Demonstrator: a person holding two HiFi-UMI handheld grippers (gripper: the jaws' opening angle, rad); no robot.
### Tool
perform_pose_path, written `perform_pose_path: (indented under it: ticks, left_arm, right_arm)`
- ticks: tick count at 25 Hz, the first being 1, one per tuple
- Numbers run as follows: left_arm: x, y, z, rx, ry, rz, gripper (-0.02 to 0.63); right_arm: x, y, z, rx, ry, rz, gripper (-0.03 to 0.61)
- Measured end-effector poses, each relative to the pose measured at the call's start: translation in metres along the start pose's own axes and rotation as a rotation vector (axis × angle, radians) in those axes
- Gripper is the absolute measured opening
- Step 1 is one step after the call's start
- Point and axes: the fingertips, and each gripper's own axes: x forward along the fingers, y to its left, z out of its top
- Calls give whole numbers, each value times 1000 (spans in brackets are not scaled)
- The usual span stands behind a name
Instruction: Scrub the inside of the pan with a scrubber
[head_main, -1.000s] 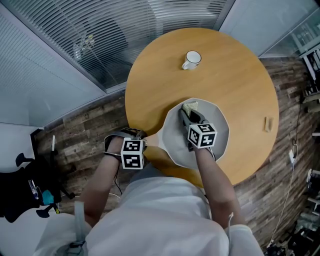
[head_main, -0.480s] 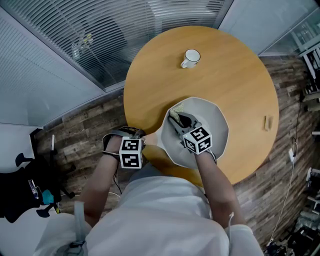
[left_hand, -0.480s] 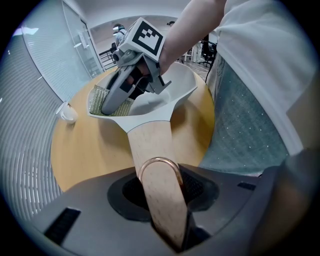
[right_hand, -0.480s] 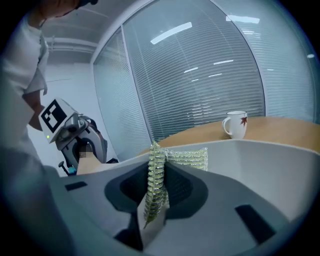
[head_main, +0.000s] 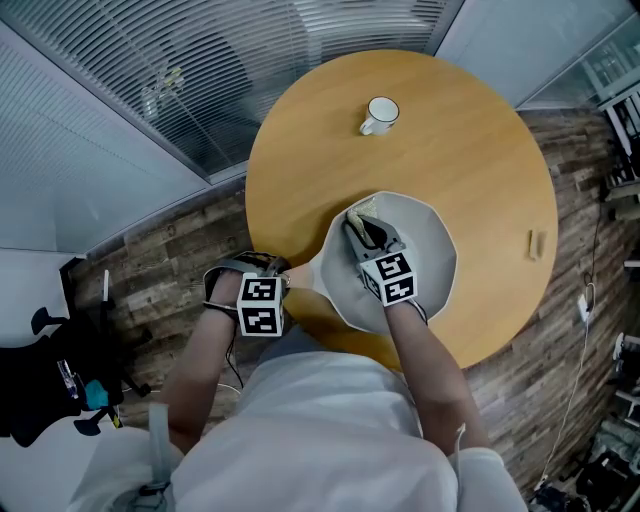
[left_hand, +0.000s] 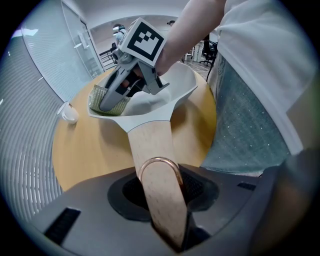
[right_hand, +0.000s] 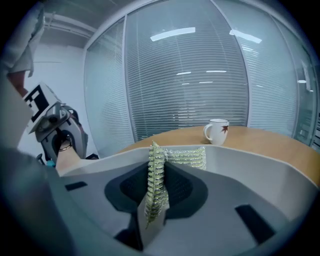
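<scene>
Left claw (left_hand: 162, 197) is clamped on the wooden handle (left_hand: 150, 150) of the pan (head_main: 425, 255), with both jaws pressed against the handle sides. This grip steadies the pan. Right claw (right_hand: 153, 212) is closed on the scrubber (left_hand: 106, 101); the green pad is pinched edge-on between the jaws, and its free part folds away beyond them.

Location: the pan sits on the near part of the round desk (head_main: 480, 150), with its handle reaching past the near-left edge. A mug (head_main: 380, 116) stands well apart on the far side.

Task status:
1. Pan secured: done.
2. Scrubber picked up and brought inside the pan: done.
3. Scrubbing: judged to be under way. The scrubber lies against the inner wall at the far-left side of the pan.

Remaining work: the floor of the pan and the right and near walls are bare of the scrubber at this moment. No foam, water or dirt is visible, so the pictures do not show how much of the inside is already covered.
</scene>
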Motion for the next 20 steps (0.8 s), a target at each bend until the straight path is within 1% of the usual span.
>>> perform_pose_path:
  ticks: [3,10,13,16,20]
  left_arm:
    - [2,0,1,-3,-1,-1,144]
    - [1,2,2,-6,-1,-1,144]
    - [1,2,2,-6,0,1,144]
    - [0,1,3,-8,-1,-5,144]
    - [1,2,3,-9,-5,-8,144]
  right_arm:
    - [-3,-24,0,67,-4,-96,84]
    - [-11,-61,1,152,-10,-249,84]
    - [-15,-72,1,172,-12,-292,84]
    - [-20,-78,0,172,-3,-322,84]
    - [-26,-87,-3,194,-1,-394,84]
